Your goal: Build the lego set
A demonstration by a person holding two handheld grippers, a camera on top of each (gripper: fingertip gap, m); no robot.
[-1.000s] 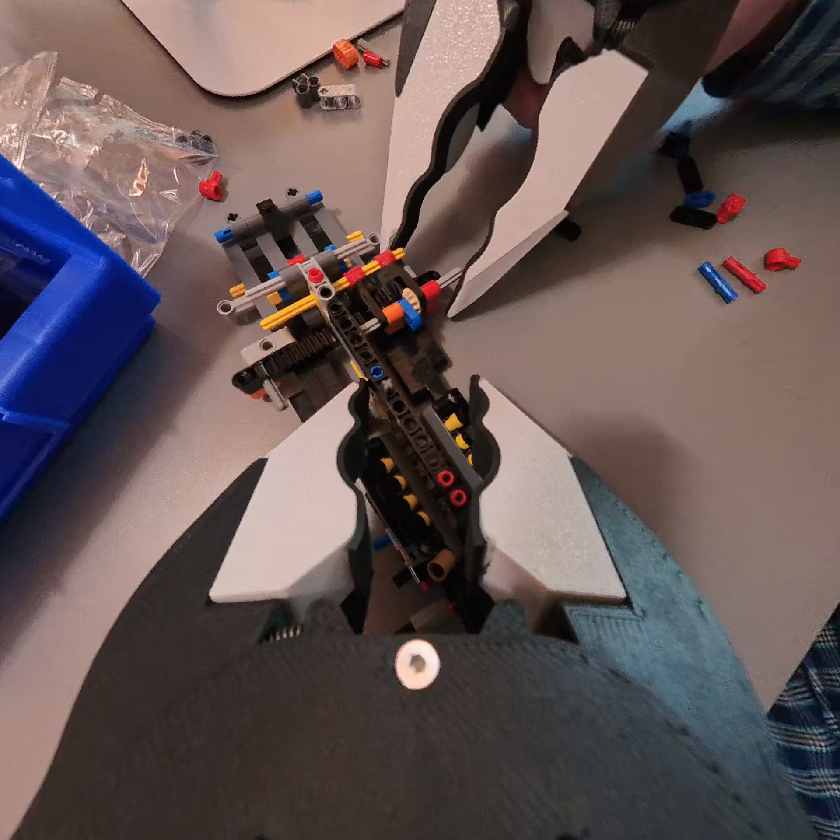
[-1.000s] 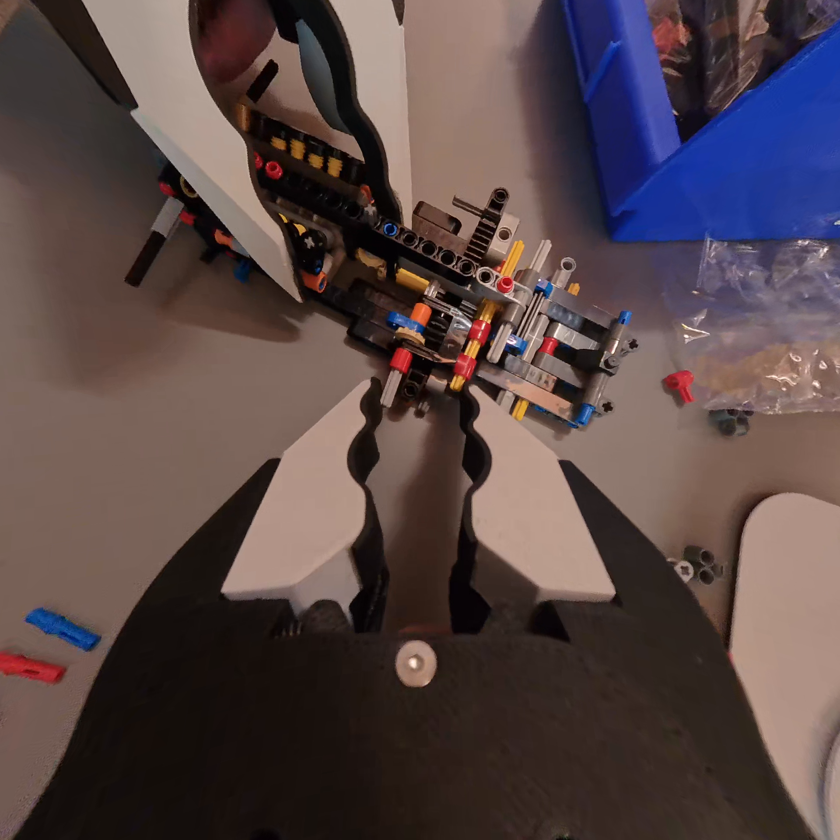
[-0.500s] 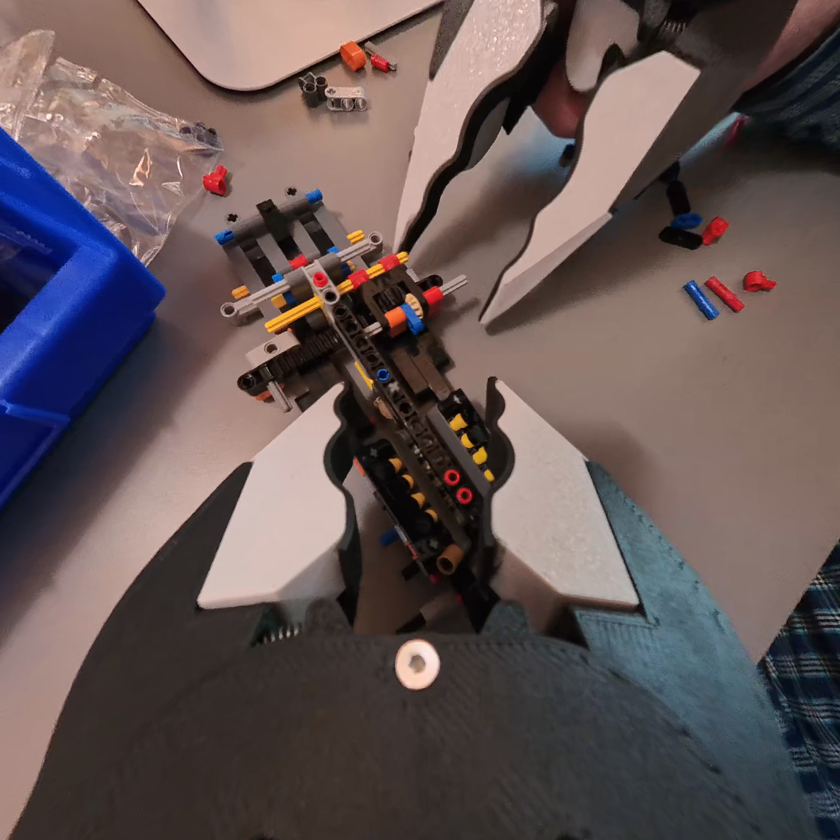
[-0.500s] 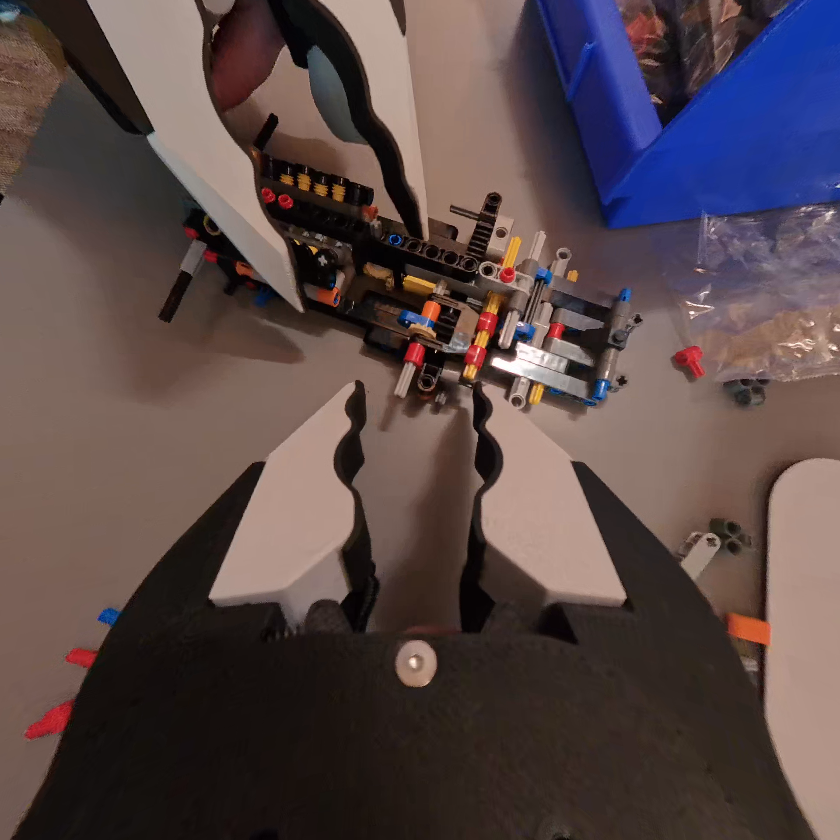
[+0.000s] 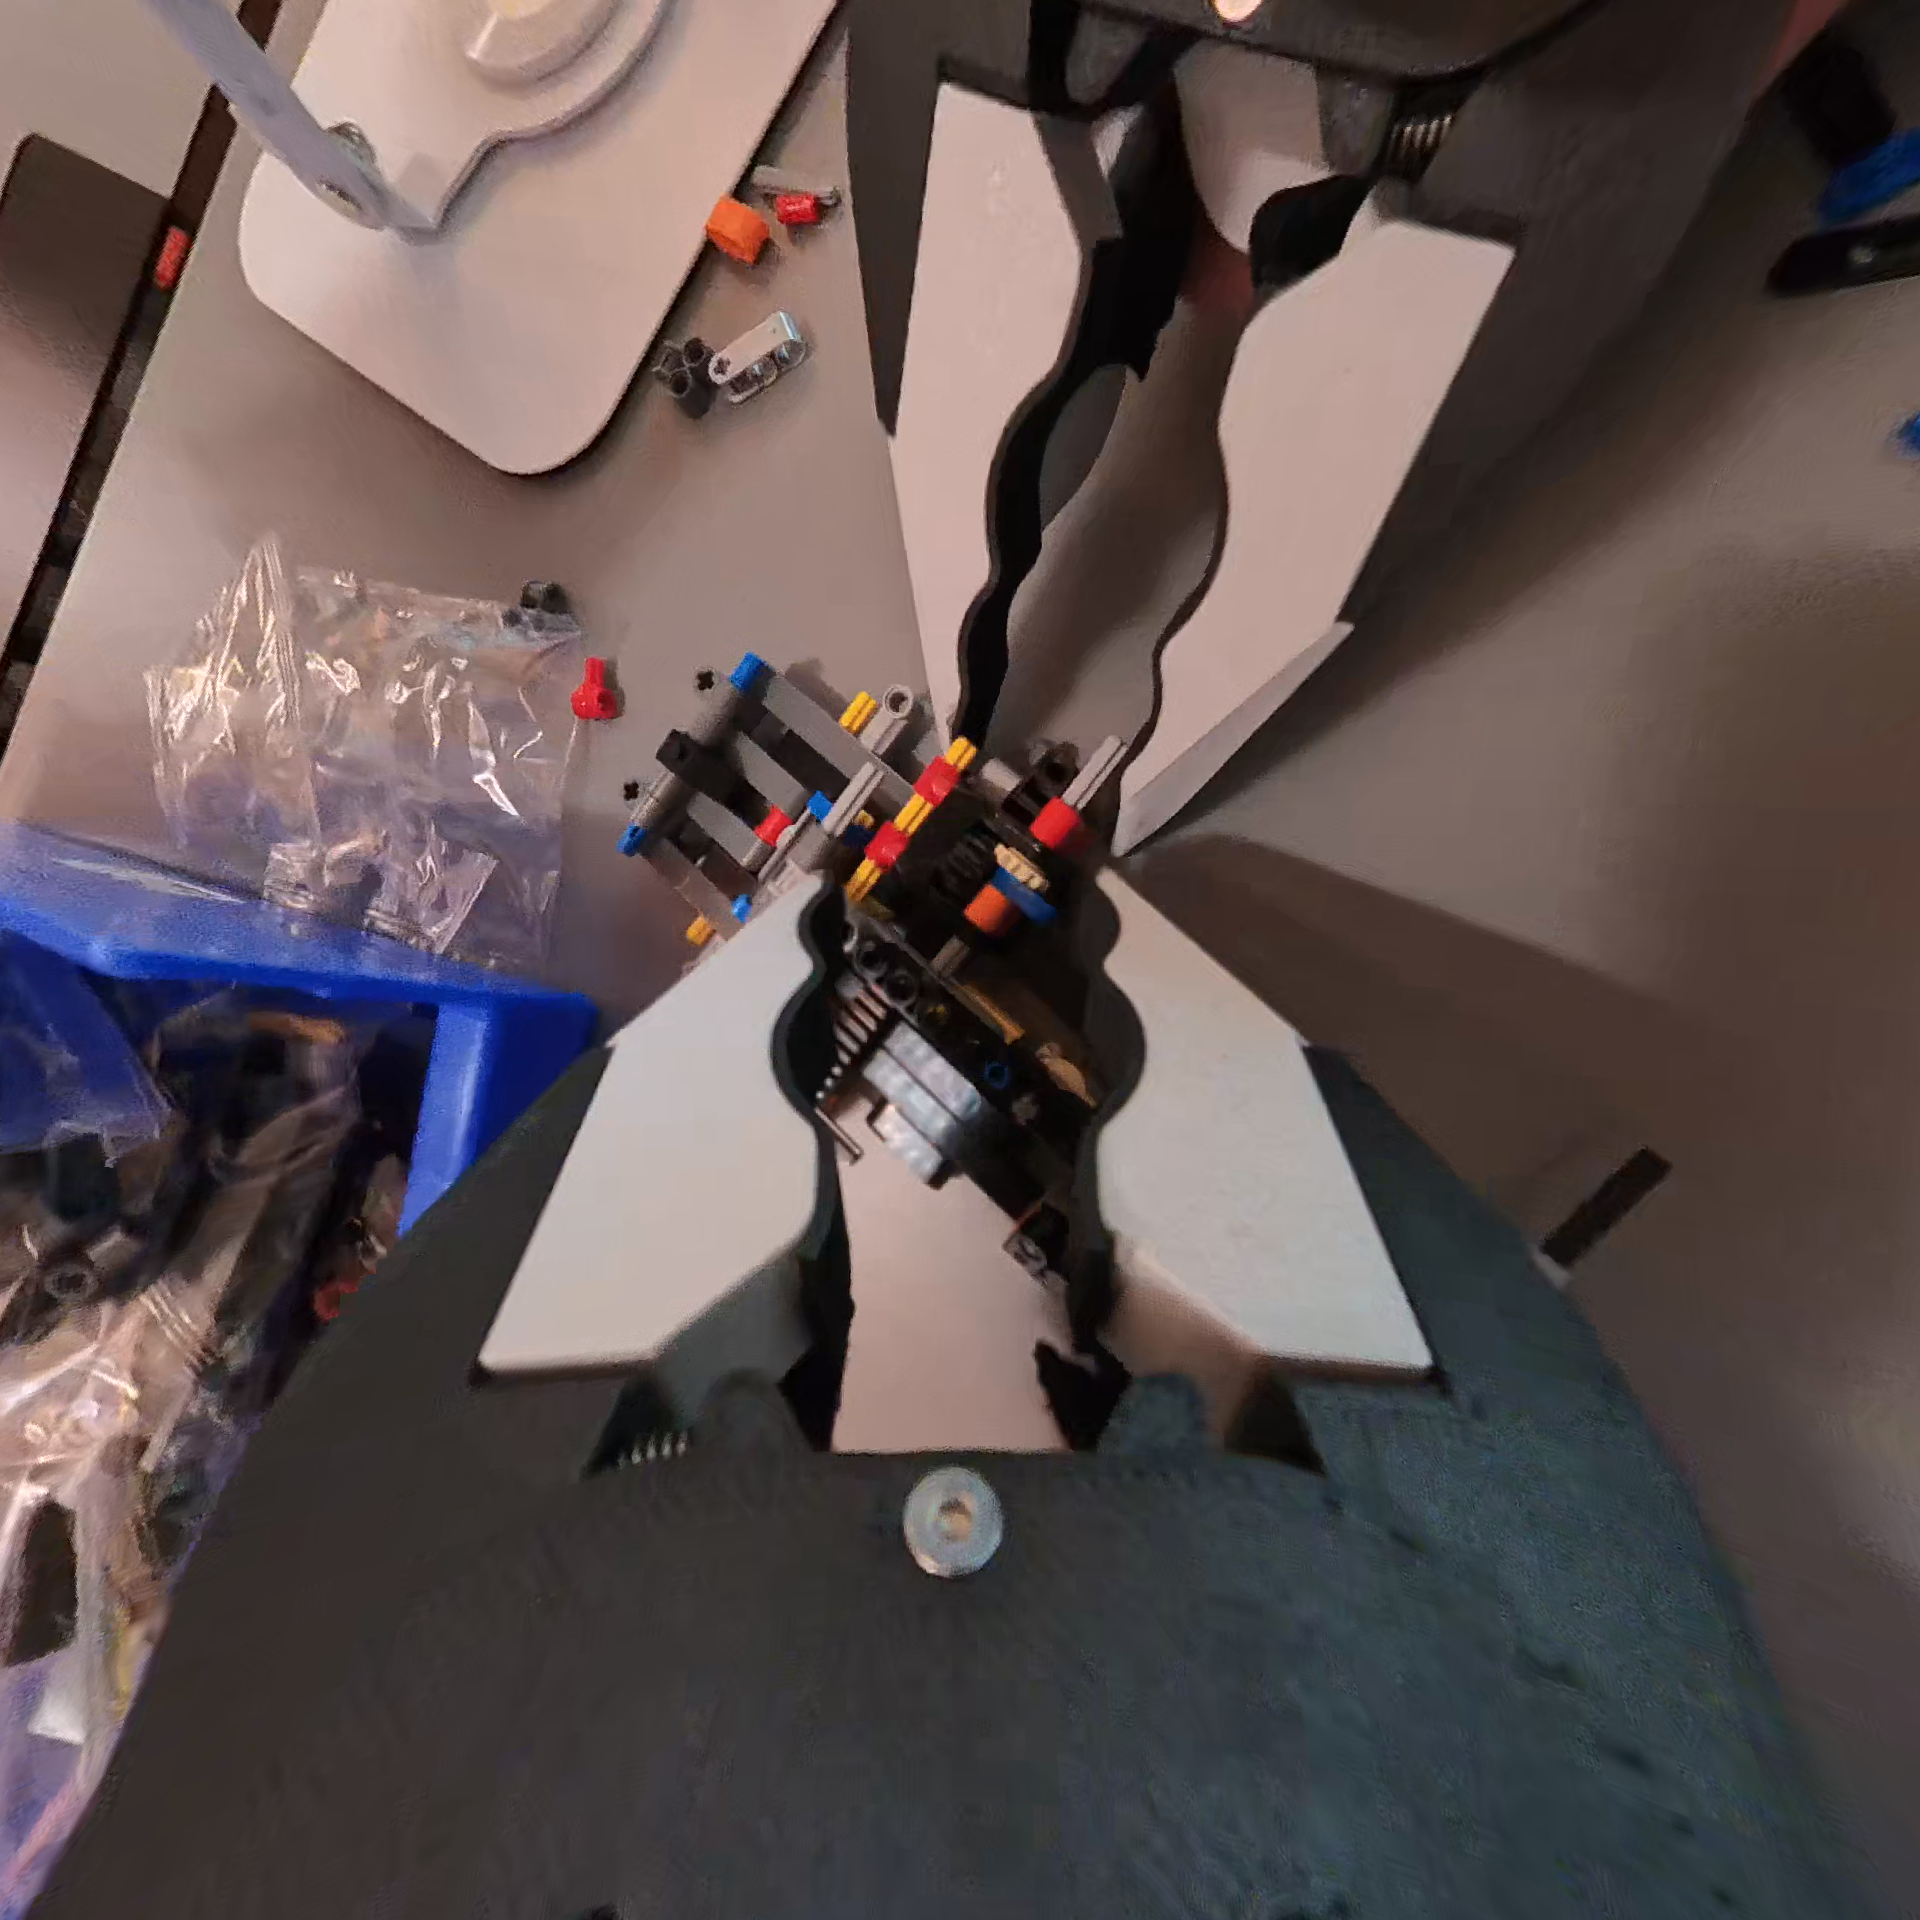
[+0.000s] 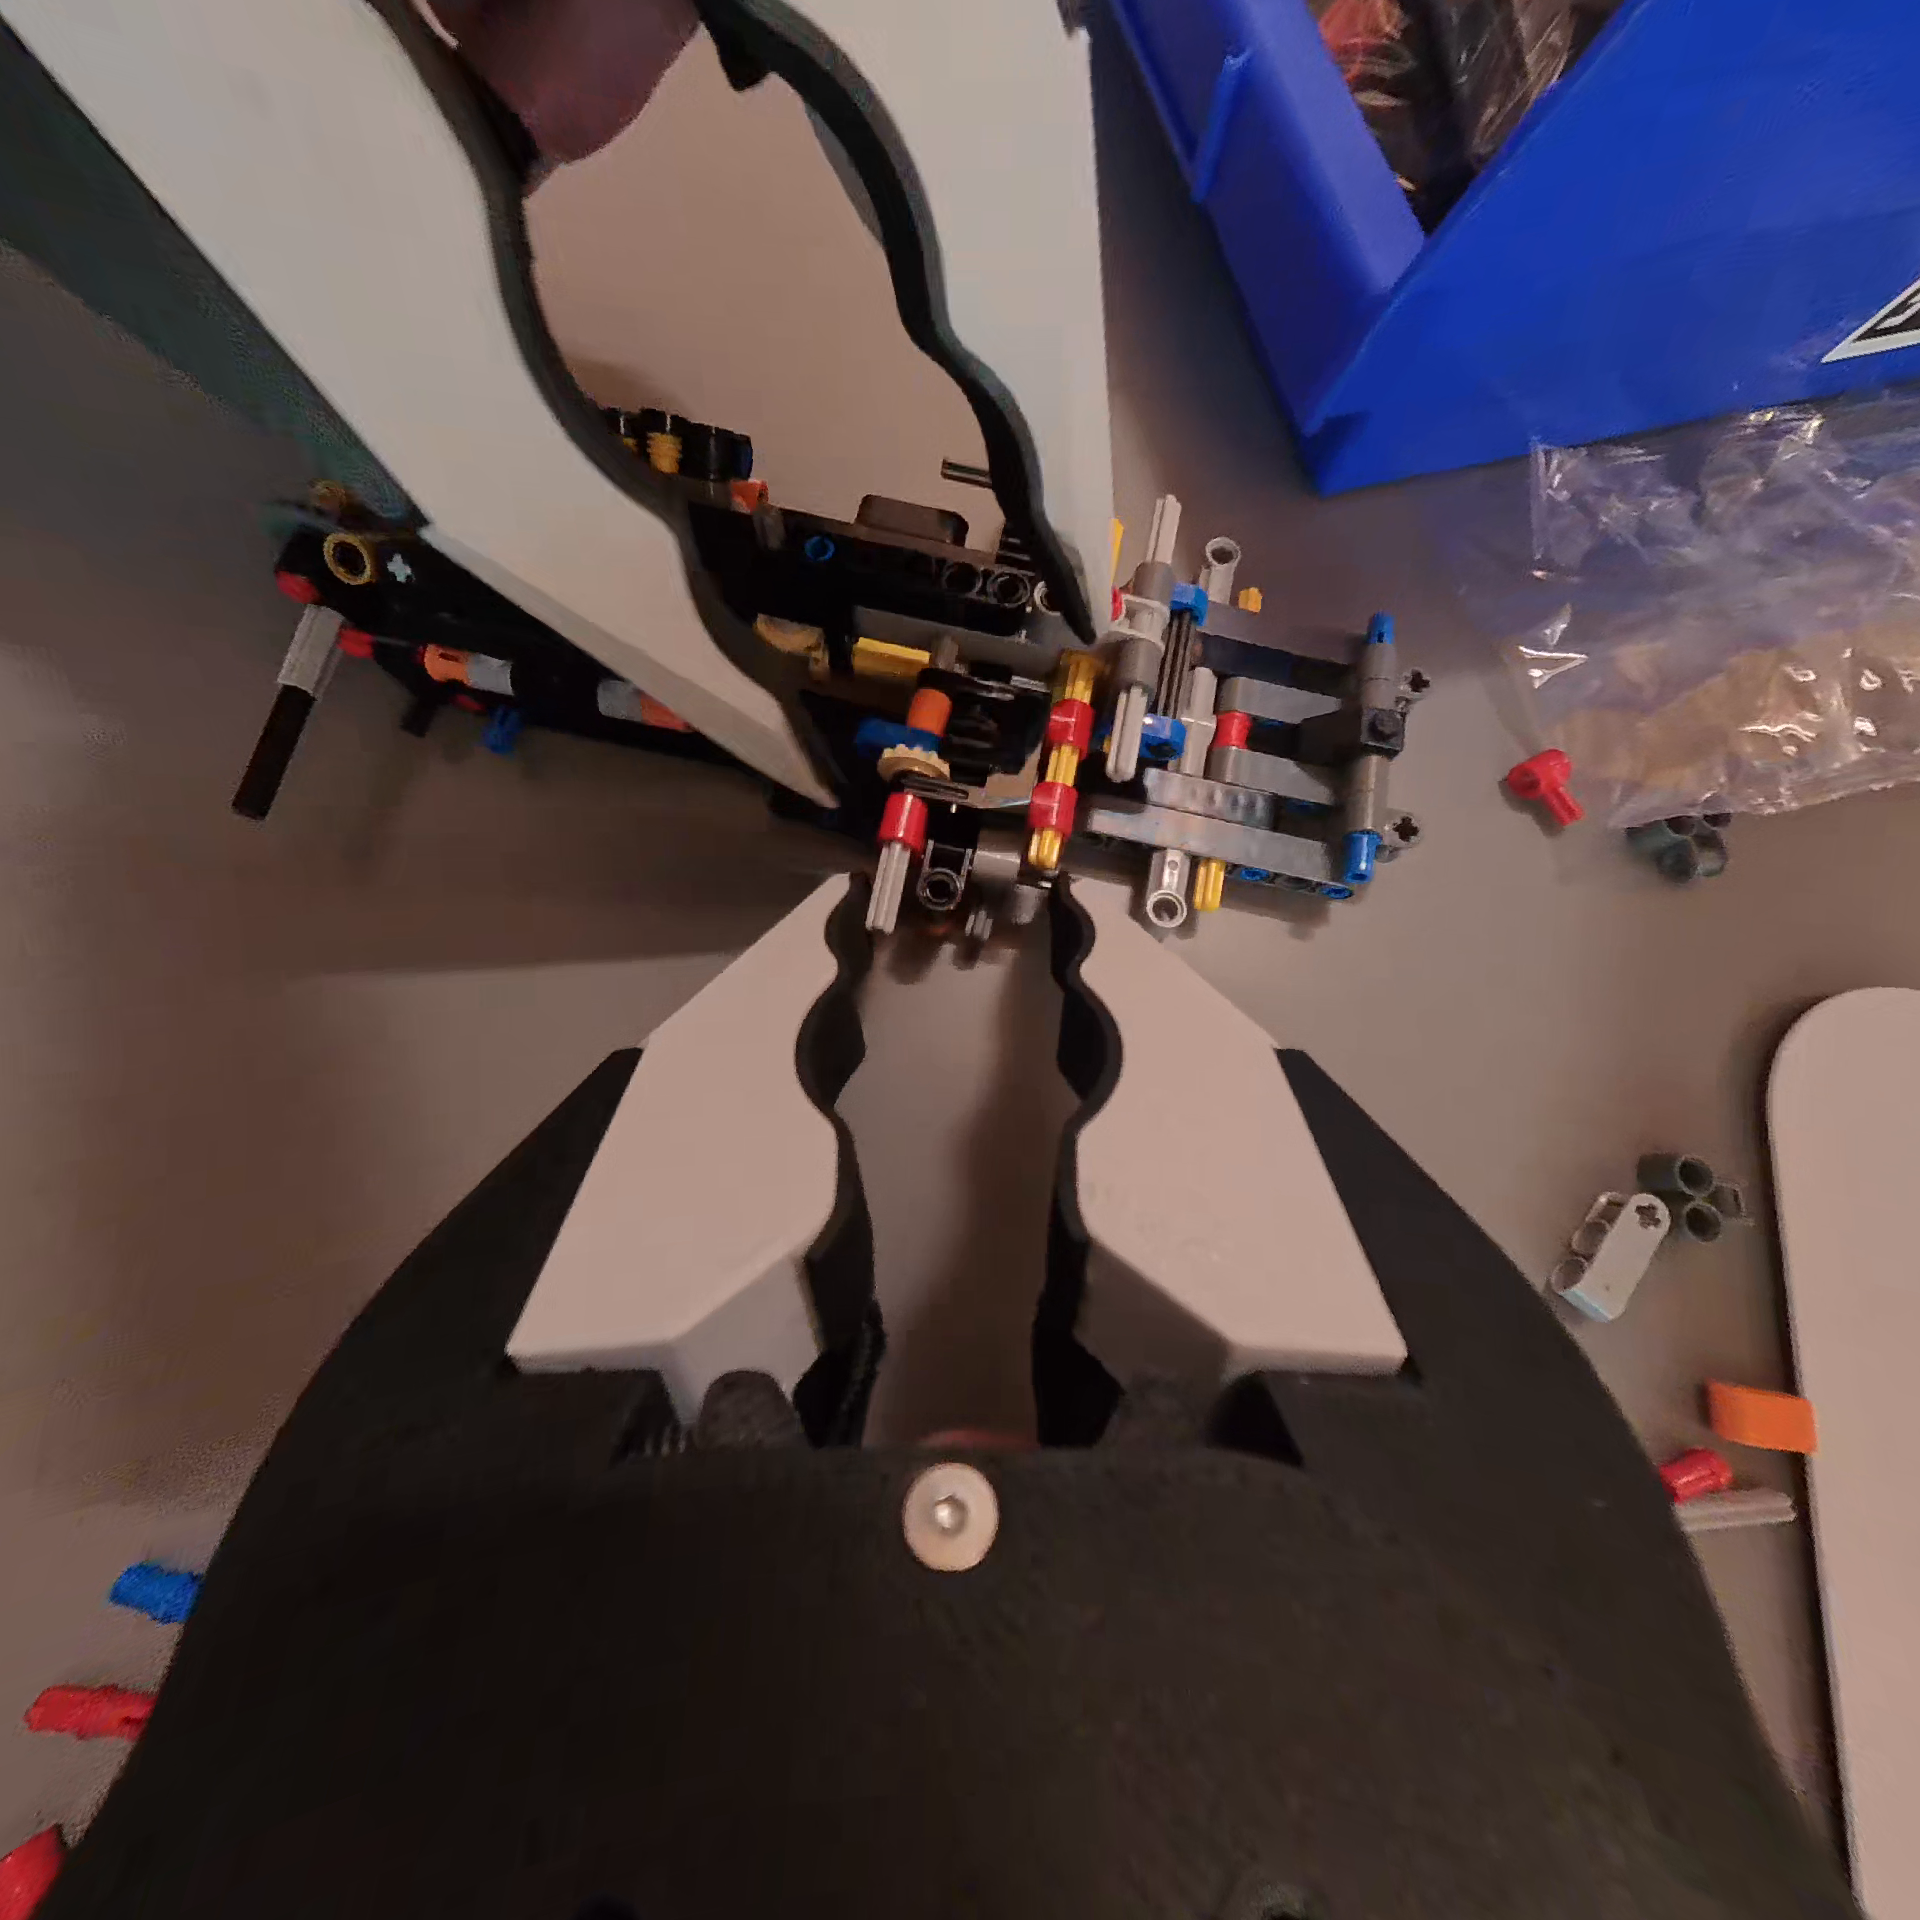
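Lego model [image 6: 1039, 717] sits inside left gripper's [image 5: 956, 894] wide jaws; right gripper [image 6: 956, 894], half open and empty, could knock its pins loose.

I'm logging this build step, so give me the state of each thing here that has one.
Left gripper: jaws around the lego model, grip unclear.
Right gripper: open, tips at the model's edge.
Lego model: partly built, lying on the table.
Blue bin: open, holding parts.
Plastic bag: crumpled, lying flat.

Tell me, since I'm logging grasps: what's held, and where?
The left gripper straddles the lego assembly at its dark middle; a firm clamp cannot be told. The right gripper holds nothing.
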